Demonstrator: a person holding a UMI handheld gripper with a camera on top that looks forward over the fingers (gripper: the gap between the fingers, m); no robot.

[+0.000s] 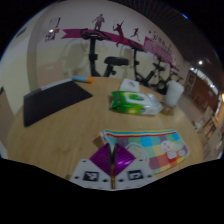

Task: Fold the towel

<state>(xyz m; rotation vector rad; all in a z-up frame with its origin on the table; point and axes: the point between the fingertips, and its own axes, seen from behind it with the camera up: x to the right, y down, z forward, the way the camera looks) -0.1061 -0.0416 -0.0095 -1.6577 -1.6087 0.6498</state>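
gripper point(113, 163), low centre: purple pads meet at the tips, seemingly clenched on nothing | towel point(150, 150), striped, lies spread lower right on wooden table point(70, 135), just ahead | fold not evident; grasp and folding remain | green pack point(133, 102) mid-frame, untouched

towel point(150, 148): near end hidden behind tool point(112, 162) | tool: finger state unclear | green-white object point(133, 102): too small to identify
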